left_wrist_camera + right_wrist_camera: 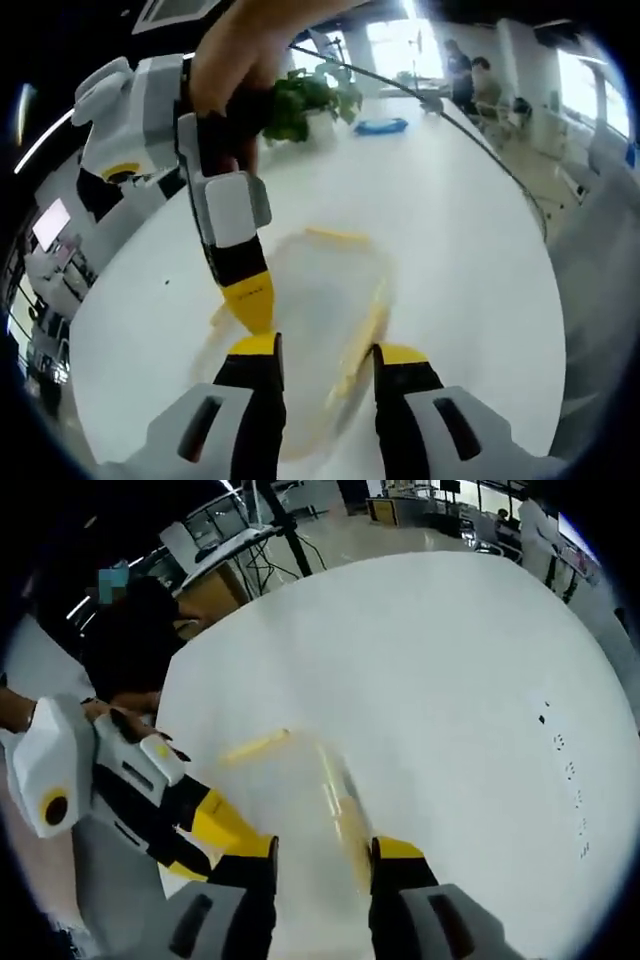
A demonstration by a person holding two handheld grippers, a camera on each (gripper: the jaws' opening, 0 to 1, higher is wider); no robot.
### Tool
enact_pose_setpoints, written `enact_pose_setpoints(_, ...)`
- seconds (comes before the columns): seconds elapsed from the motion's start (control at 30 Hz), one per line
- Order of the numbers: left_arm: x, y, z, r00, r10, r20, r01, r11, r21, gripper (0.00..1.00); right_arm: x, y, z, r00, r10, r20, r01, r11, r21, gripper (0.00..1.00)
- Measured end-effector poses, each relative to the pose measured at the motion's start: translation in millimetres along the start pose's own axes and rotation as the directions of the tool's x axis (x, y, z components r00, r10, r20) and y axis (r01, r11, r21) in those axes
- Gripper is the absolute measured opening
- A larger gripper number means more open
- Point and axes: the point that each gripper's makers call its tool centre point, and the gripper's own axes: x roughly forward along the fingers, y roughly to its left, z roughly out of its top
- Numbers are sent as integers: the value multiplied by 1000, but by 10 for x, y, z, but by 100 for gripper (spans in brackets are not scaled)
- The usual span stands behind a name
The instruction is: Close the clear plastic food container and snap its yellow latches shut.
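The clear plastic container (320, 295) lies blurred on the white table (450, 250), with yellow latches on its far edge (337, 236) and right edge (365, 335). My left gripper (328, 352) is open, its yellow-tipped jaws standing on either side of the container's near end. My right gripper (250, 300), held in a hand, comes down from the upper left to the container's left side. In the right gripper view, the container (290, 790) shows a yellow latch (340, 805) running between the jaws of my open right gripper (322, 850). The left gripper (220, 825) enters from the left.
A potted green plant (305, 100) and a blue object (380, 126) sit at the table's far end, with people (465, 65) beyond. A person in dark clothes (140, 640) stands by the table's edge. Wide bare tabletop (450, 680) stretches past the container.
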Motion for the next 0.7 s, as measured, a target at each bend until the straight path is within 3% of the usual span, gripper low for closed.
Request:
enact_pose_setpoints(0.4, 7, 4, 3, 1000, 5, -4, -5, 1000, 12, 31, -31, 30, 20, 990, -120, 71, 123, 992, -33, 33)
enact_pose_setpoints(0.7, 6, 10, 12, 1000, -3, -14, 4, 1000, 18, 32, -56, 21, 20, 971, -192, 142, 196, 981, -10, 33)
